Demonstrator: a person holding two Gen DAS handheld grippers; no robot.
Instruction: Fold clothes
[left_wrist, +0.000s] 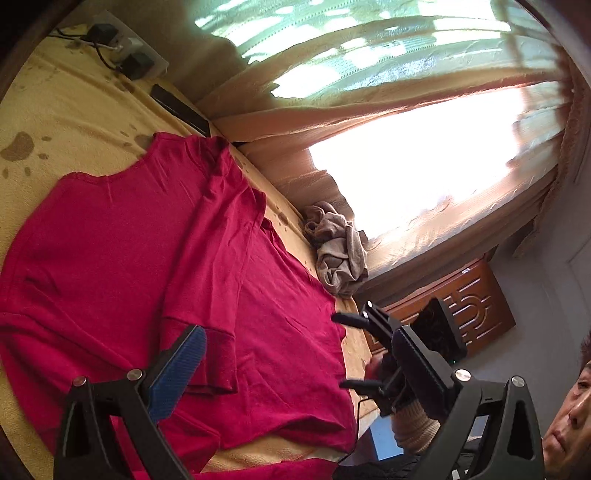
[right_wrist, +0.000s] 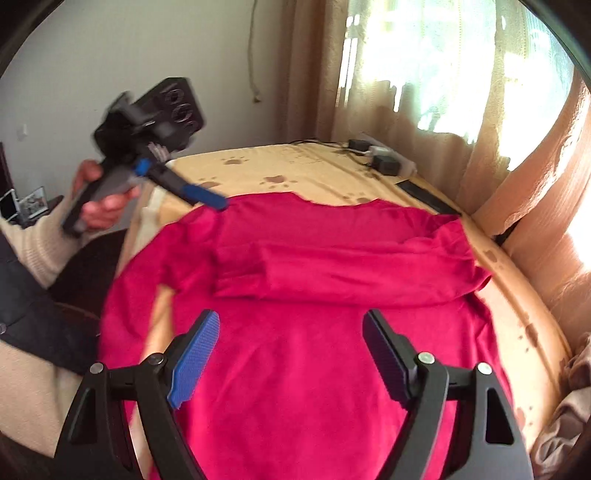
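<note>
Shirt: red shirt (right_wrist: 314, 354) flat on bed (right_wrist: 314, 162), sleeve folded in; soft, light, limp.
Grip: hem corners nr bed edge.
Jaws: left gripper (left_wrist: 295, 373) & right gripper (right_wrist: 291, 354) both wide, empty.

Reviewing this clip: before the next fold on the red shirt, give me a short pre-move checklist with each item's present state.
1. Right gripper empty, jaws apart above the red shirt: ok.
2. Left gripper empty, jaws apart: ok.
3. One sleeve already folded across the shirt body: ok.
4. Other sleeve, on the left gripper's side, folded in: not ok, it lies spread toward the bed edge.
5. Shirt flat enough to fold: cannot tell, the picture is blurred and creases show.
6. Crumpled grey cloth and black adapters apart from the shirt: ok.
</note>
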